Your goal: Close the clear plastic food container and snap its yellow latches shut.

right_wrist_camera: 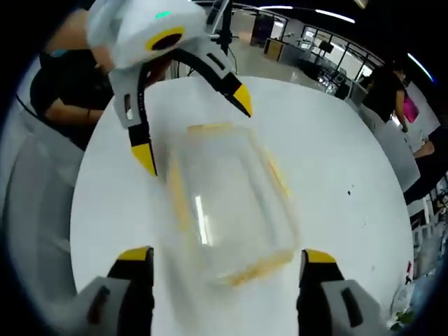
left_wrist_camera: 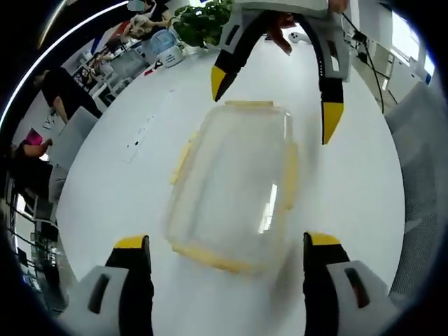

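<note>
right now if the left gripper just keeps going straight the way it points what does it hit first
Most likely the clear container, at its near yellow latch, which sits between the left gripper's open jaws. The right gripper faces it from the far end. Depth is blurred, so height above the white table is uncertain.

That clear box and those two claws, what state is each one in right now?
Clear plastic food container: lid on, lying flat on the white table, held by neither claw.
Yellow latches: too blurred to tell whether they are snapped down.
Left claw: open, jaws spread either side of the container's near end.
Right claw: open, jaws spread at the opposite end.
</note>
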A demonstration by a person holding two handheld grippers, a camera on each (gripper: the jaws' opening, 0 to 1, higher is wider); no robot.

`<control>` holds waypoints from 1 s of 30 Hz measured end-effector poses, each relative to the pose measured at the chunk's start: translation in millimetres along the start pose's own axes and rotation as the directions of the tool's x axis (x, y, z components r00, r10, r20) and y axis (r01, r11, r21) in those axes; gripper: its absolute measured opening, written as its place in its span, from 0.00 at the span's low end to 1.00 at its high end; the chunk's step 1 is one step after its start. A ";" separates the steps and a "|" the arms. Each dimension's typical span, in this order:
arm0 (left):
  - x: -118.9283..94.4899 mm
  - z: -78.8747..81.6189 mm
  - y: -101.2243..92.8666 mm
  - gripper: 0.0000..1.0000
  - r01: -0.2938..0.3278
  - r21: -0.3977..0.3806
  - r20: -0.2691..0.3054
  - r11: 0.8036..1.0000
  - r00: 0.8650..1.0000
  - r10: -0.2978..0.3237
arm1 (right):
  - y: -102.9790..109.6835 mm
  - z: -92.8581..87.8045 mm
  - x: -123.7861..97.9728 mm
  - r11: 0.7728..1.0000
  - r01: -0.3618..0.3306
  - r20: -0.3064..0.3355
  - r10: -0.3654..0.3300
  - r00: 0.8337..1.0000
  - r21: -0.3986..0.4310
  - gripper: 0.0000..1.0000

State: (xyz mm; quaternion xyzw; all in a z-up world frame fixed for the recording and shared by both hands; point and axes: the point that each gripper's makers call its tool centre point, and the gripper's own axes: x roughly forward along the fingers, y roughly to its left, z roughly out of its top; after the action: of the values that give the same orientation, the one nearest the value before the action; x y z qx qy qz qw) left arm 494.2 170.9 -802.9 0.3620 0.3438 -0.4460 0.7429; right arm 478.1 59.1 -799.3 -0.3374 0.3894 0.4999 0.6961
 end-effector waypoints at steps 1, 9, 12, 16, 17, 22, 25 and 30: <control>-1.8 0.8 -1.3 0.88 -0.005 -0.011 0.007 1.000 1.000 0.005 | -0.6 0.6 -1.1 1.000 0.012 0.011 -0.012 1.000 0.010 0.85; -8.8 -3.8 -6.6 0.88 -0.038 -0.080 0.040 0.996 0.998 0.042 | 7.6 0.0 -8.4 0.997 0.046 0.069 -0.051 0.996 0.064 0.84; -11.1 -8.0 -11.3 0.88 -0.044 -0.109 0.044 0.993 0.998 0.049 | 11.9 -0.4 -9.3 0.994 0.046 0.090 -0.055 0.994 0.102 0.85; -15.6 -9.1 -16.3 0.88 -0.051 -0.119 0.054 0.992 0.997 0.058 | 18.1 -1.4 -11.7 0.991 0.056 0.111 -0.070 0.991 0.124 0.85; -17.7 -8.6 -17.7 0.88 -0.055 -0.126 0.063 0.990 0.996 0.064 | 19.0 -1.9 -12.6 0.989 0.056 0.115 -0.072 0.991 0.137 0.85; -25.4 -7.7 -23.5 0.88 -0.064 -0.173 0.097 0.983 0.992 0.082 | 24.2 -5.1 -17.6 0.984 0.074 0.139 -0.097 0.986 0.162 0.86; -30.7 -6.8 -25.8 0.88 -0.071 -0.195 0.120 0.978 0.988 0.096 | 25.5 -4.4 -21.7 0.980 0.085 0.161 -0.114 0.980 0.181 0.86; -40.5 -8.4 -30.5 0.87 -0.081 -0.250 0.151 0.965 0.981 0.121 | 31.9 -3.5 -30.1 0.971 0.099 0.192 -0.142 0.971 0.218 0.86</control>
State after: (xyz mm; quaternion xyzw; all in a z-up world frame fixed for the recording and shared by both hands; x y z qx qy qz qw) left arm 450.0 184.4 -780.3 0.2476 0.3141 -0.3904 0.8292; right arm 440.8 51.8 -777.0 -0.2324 0.3437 0.4456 0.7933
